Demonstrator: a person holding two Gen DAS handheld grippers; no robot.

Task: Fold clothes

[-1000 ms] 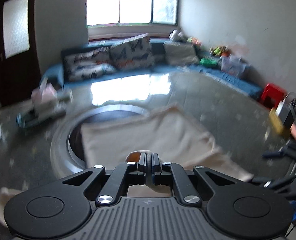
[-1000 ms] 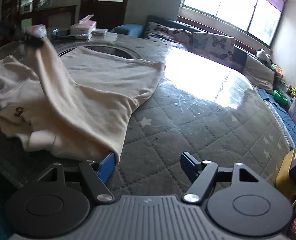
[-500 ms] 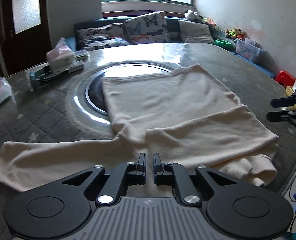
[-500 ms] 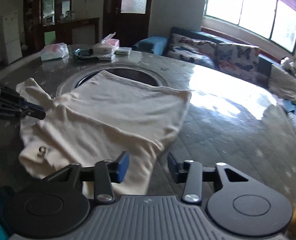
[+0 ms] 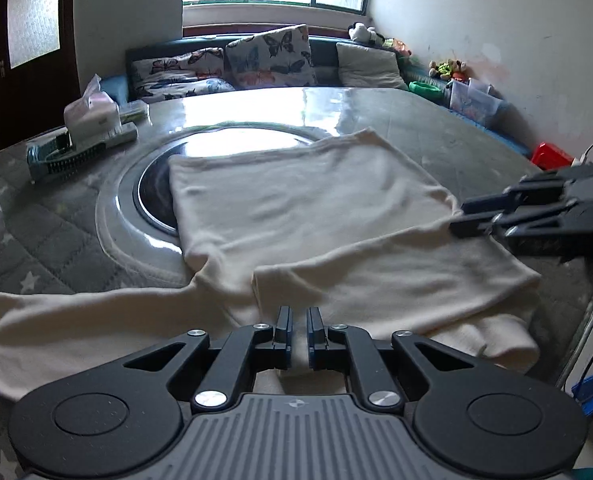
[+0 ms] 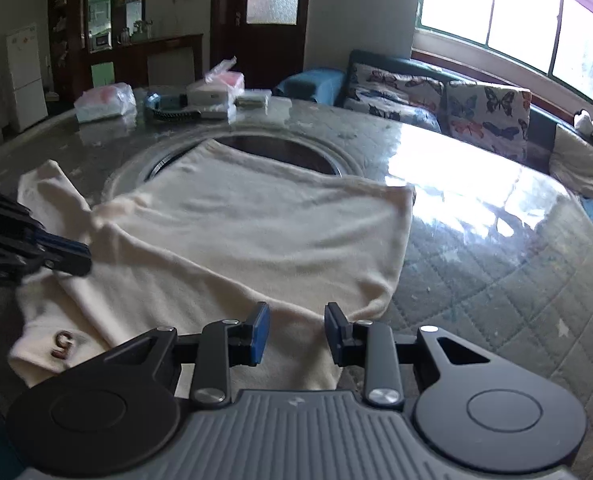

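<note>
A cream sweater (image 5: 296, 208) lies flat on the quilted table, its hem over the round glass inset. One sleeve (image 5: 396, 272) is folded across the body; the other sleeve (image 5: 76, 320) stretches out to the left. My left gripper (image 5: 298, 320) hovers low over the folded sleeve's cuff end, jaws a narrow gap apart with nothing between them. My right gripper (image 6: 296, 320) is open just above the sweater's (image 6: 256, 220) near side edge. It also shows as the right gripper (image 5: 476, 216) at the sweater's right edge. The left gripper (image 6: 68, 256) appears at the left. A brown mark (image 6: 62, 344) shows near the collar.
A tissue box (image 5: 92, 116) and a teal basket (image 5: 56, 156) stand at the table's far left, with a plastic bag (image 6: 104, 100) nearby. The glass ring (image 5: 124, 200) circles the table's middle. A sofa with butterfly cushions (image 5: 268, 56) runs behind. A red stool (image 5: 552, 154) sits beyond the right edge.
The left gripper let go of the sleeve it held raised; the sleeve now lies across the body. The right gripper moved in over the sweater's edge and its jaws narrowed.
</note>
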